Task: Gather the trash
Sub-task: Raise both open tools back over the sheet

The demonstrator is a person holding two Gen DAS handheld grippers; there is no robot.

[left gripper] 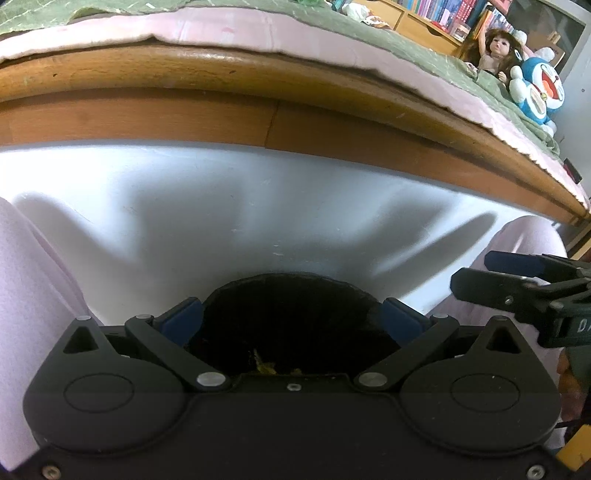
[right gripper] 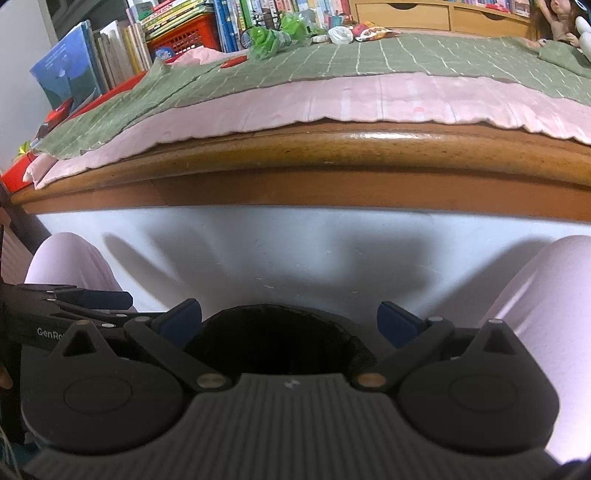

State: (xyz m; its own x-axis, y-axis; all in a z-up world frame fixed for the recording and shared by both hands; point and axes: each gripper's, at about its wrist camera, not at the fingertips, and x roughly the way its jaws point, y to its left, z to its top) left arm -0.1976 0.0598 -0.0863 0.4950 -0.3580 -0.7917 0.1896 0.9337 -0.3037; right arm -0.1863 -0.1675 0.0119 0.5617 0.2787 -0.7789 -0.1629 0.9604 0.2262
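While both jaws gape wide and empty, left gripper (left gripper: 291,317) and right gripper (right gripper: 290,319) hover over black bin (right gripper: 273,339); trash (right gripper: 340,35) lies far across green-quilted bed (right gripper: 369,66)

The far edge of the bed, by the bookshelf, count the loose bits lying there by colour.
Green crumpled plastic: 2
White crumpled wad: 1
Red and yellow snack wrapper: 1
Red flat piece: 1
Total: 5
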